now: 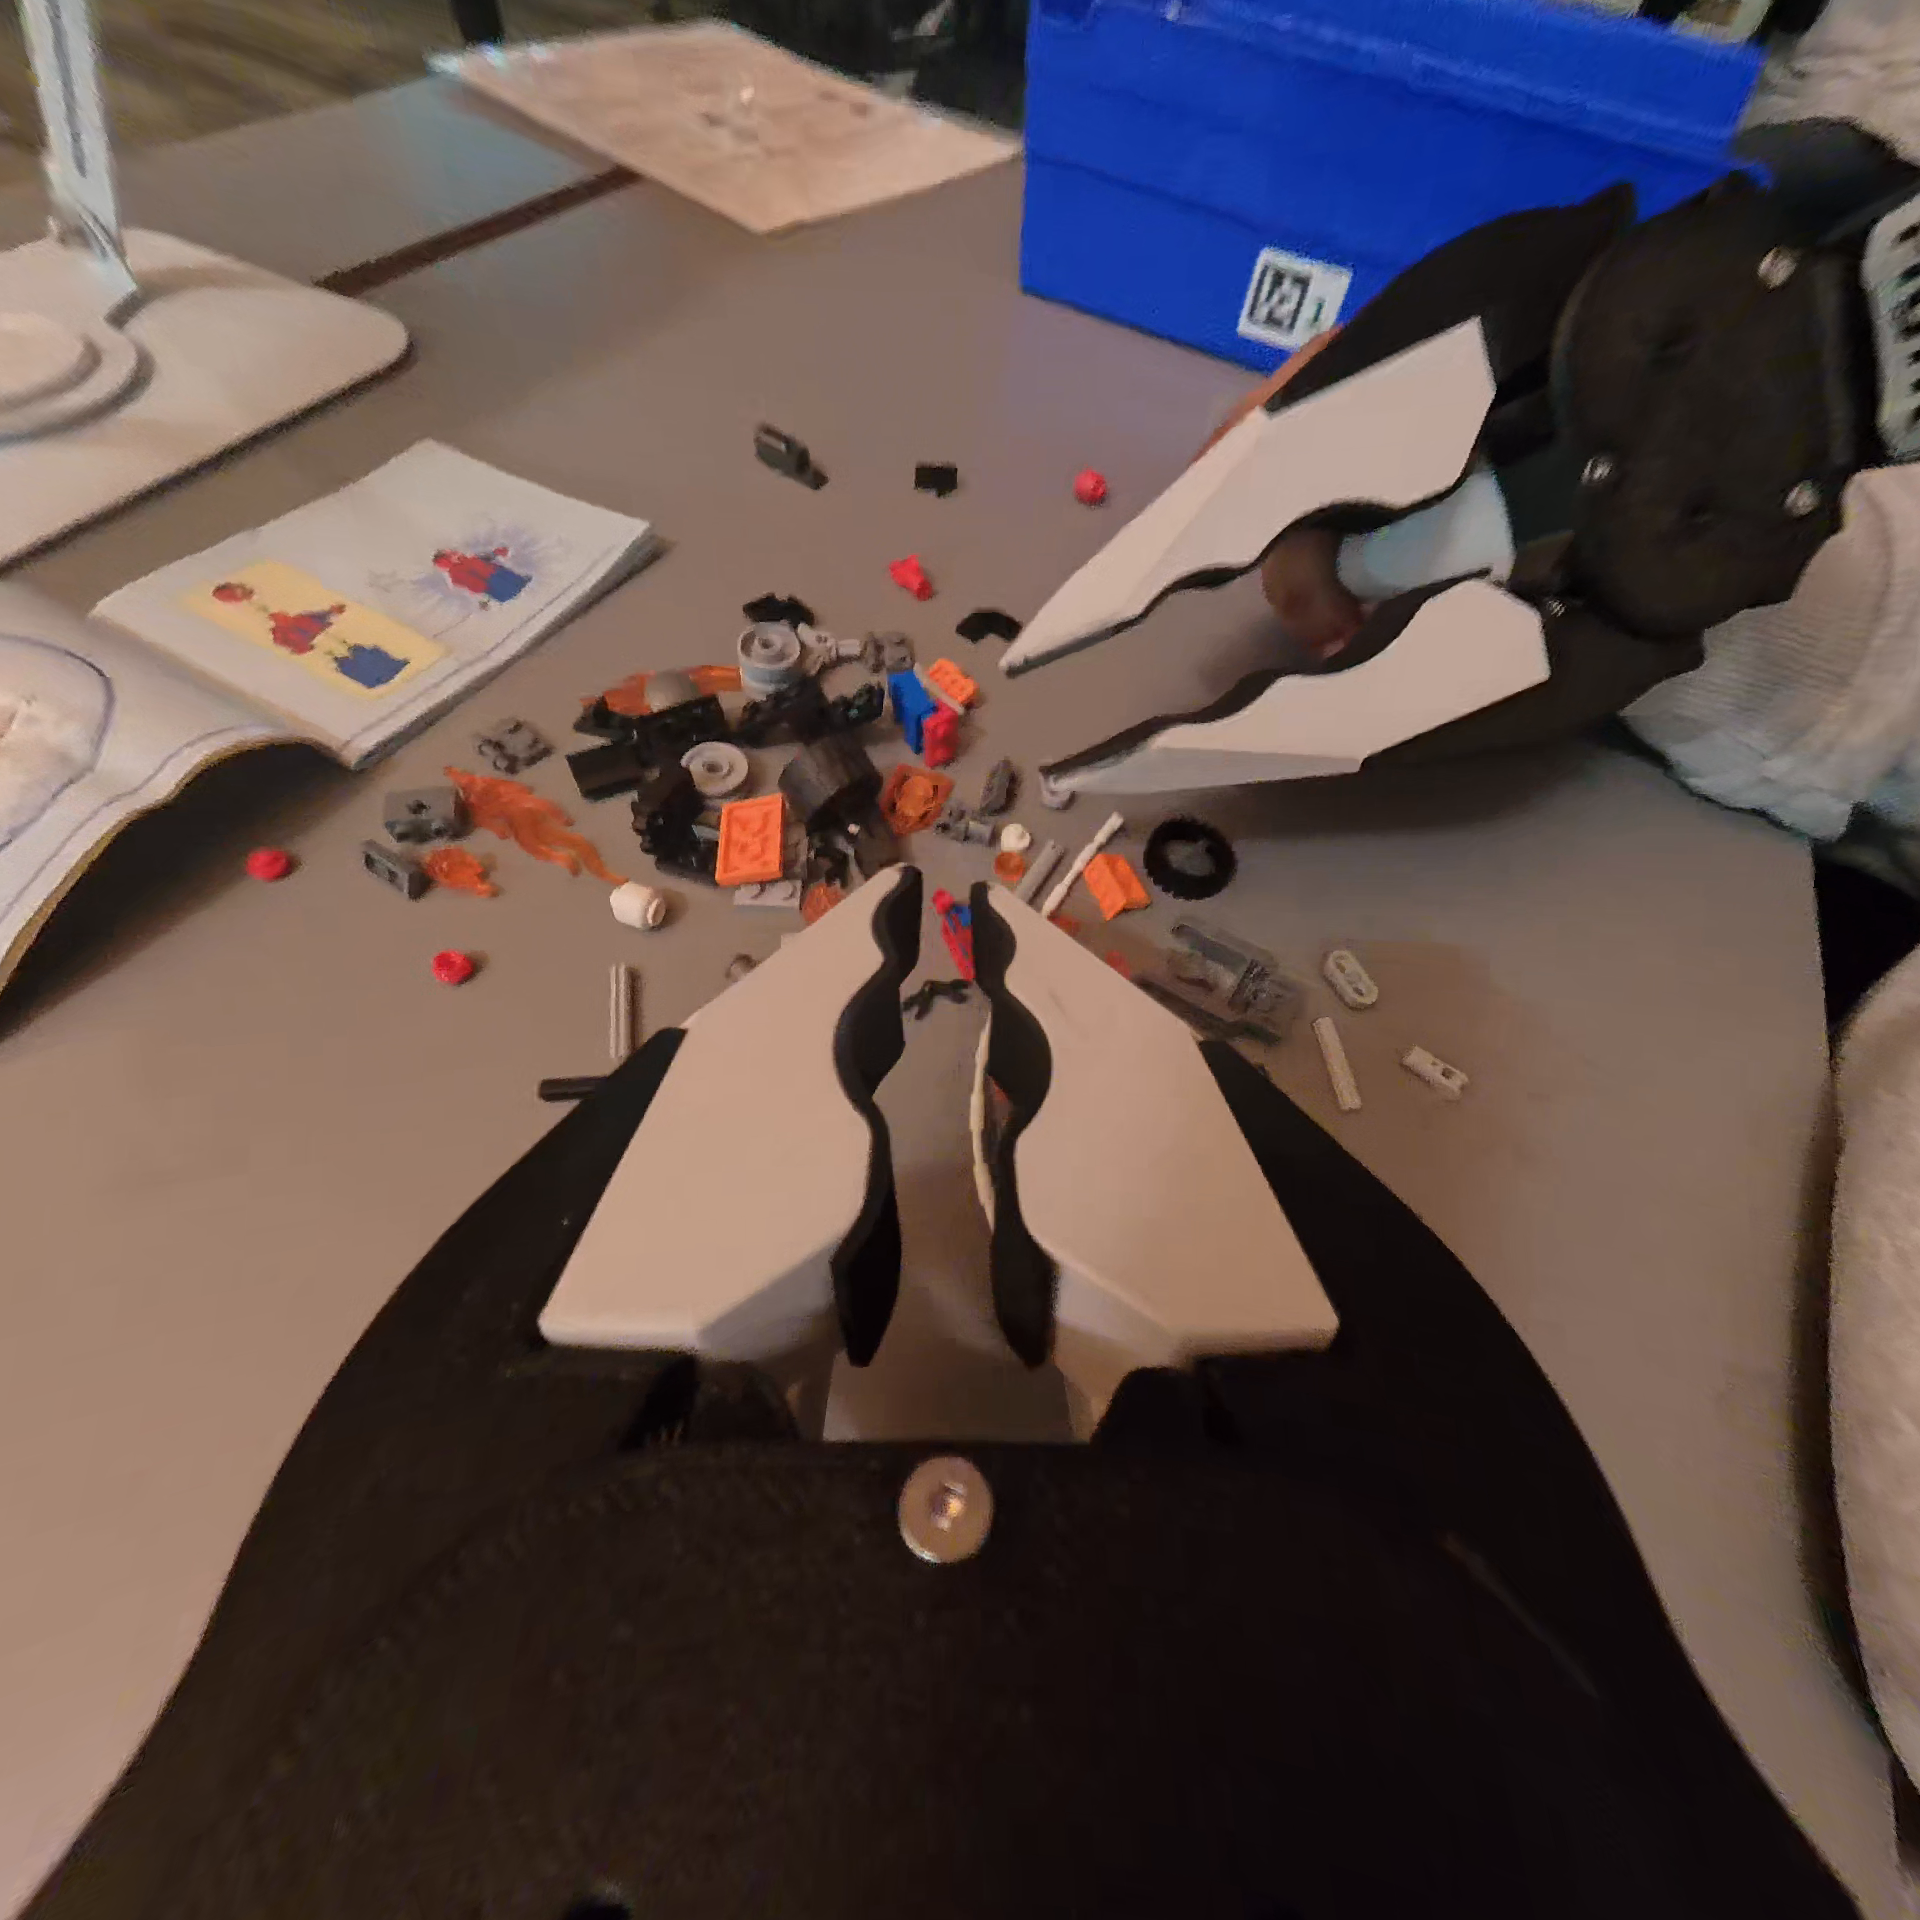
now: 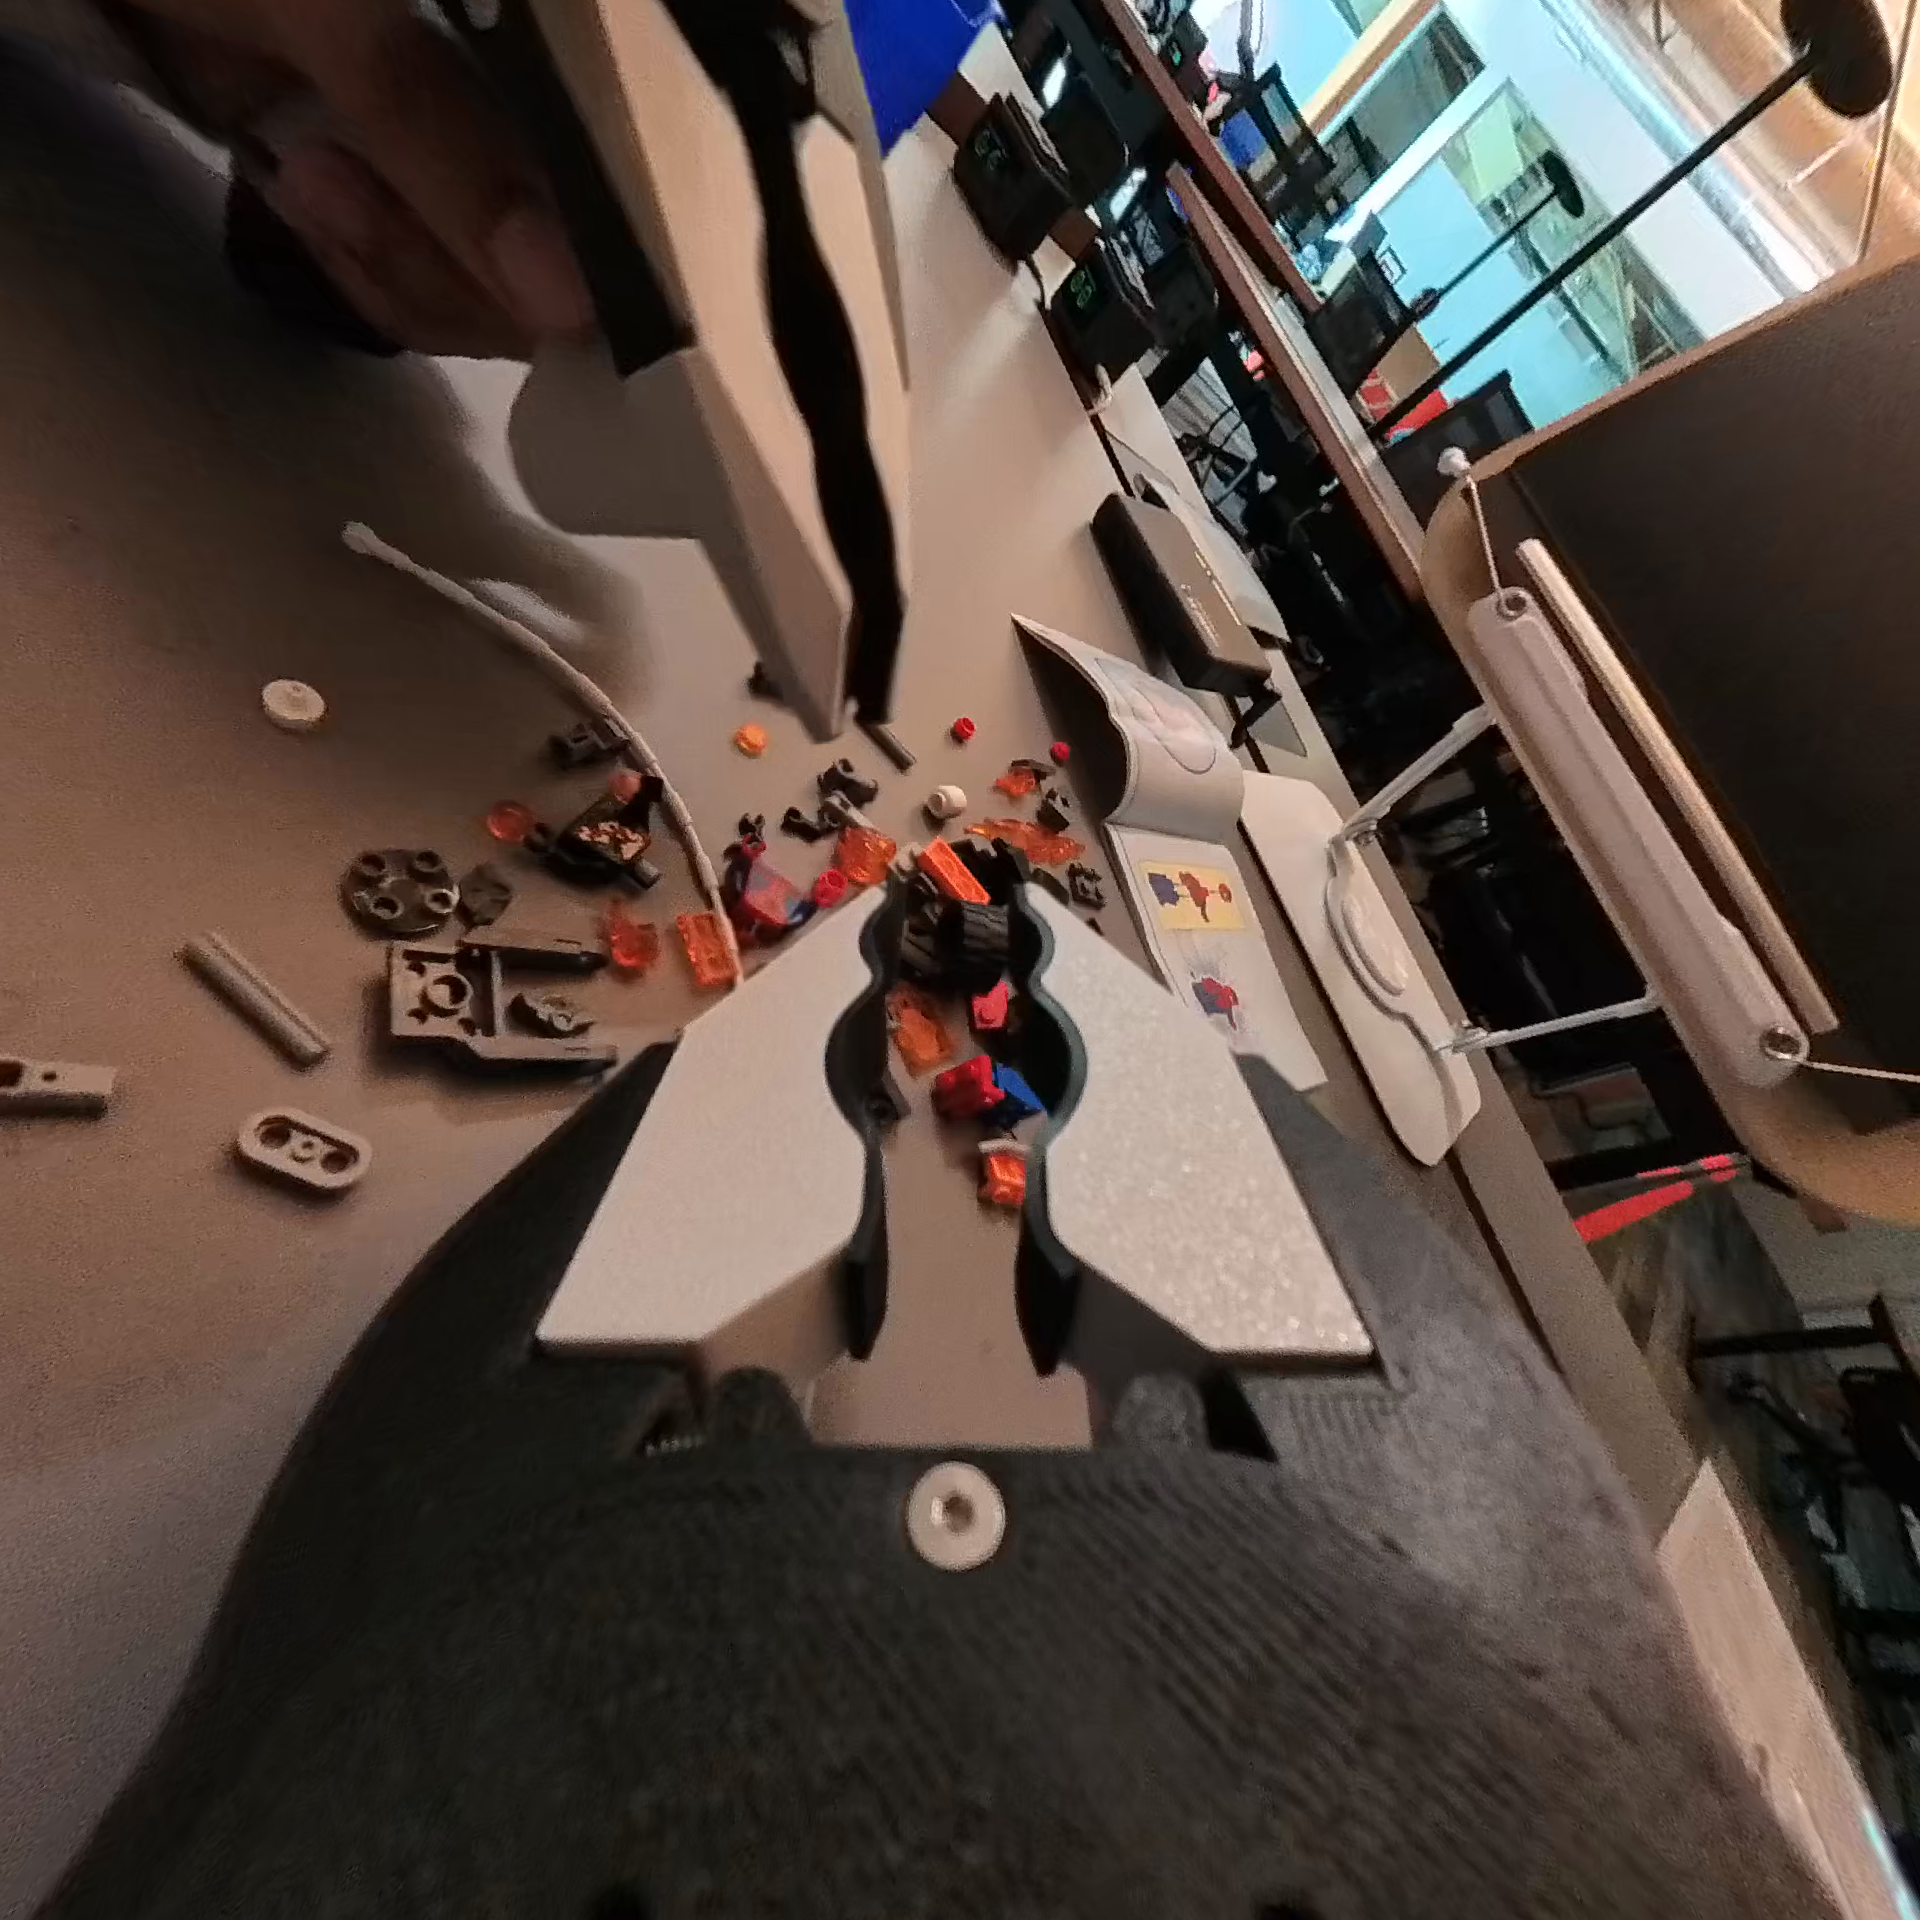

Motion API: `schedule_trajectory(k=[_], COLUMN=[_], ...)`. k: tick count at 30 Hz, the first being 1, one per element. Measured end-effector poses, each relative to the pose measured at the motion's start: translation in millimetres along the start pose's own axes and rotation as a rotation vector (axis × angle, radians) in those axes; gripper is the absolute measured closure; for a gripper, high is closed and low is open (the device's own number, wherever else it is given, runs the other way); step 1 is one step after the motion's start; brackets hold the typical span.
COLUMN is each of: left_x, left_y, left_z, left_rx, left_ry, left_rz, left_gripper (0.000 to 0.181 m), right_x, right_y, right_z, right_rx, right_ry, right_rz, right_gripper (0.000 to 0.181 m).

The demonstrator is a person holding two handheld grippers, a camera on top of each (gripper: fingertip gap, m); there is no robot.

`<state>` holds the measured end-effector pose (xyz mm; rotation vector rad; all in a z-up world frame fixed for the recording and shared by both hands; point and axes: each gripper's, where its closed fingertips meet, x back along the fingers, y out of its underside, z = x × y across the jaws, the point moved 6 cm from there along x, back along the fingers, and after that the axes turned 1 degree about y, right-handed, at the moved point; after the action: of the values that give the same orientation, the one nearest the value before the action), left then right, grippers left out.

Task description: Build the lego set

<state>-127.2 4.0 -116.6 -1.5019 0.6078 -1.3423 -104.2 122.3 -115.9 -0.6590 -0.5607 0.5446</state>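
- The lego pieces (image 1: 769,769) lie loose in a heap mid-desk (image 1: 312,1195), right of the open instruction booklet (image 1: 384,603).
- The left gripper (image 1: 945,894) has its fingers slightly apart, empty, above a red-blue minifigure (image 1: 954,930) lying lengthwise toward the heap.
- The right gripper (image 2: 951,914) is parted, empty, over the pile.

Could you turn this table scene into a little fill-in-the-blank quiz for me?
1. The big plastic storage bin at the far side of the grey table is coloured ____.
2. The paper instruction booklet beside the scattered small plastic bricks lies ____.
3. The left gripper and right gripper each have ____ white fingers.

Missing words: blue; open; two
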Motion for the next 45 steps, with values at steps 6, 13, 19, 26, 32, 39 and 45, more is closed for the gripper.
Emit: schedule_trajectory(k=[6,13,19,26,32,39,45], left_x=[-21,-26,-21,1,15,2,-1], left_y=[15,20,15,-5,-26,-33,-31], left_z=[2,7,5,-6,3,25,29], left_rx=[-0.039,-0.085,-0.054,0.070,0.049,0.047,0.030], left_ry=[-0.052,-0.046,-0.030,-0.038,-0.046,0.010,0.035], left_rz=[-0.218,-0.278,-0.221,0.050,0.251,0.269,0.256], left_gripper=[0.164,0.179,0.180,0.180,0.180,0.180,0.179], right_x=[0,0,-1,10,9,5,7], right_y=[3,3,5,-9,-11,-9,-5], right_z=[4,3,5,27,32,29,32], right_rx=[-0.021,-0.008,-0.050,-0.682,-1.113,-1.231,-1.198], right_ry=[0.017,0.016,0.016,-0.177,-0.398,-0.467,-0.449], right_rz=[-0.019,-0.025,-0.030,0.243,0.374,0.399,0.355], right_gripper=[0.163,0.163,0.163,0.159,0.144,0.164,0.175])
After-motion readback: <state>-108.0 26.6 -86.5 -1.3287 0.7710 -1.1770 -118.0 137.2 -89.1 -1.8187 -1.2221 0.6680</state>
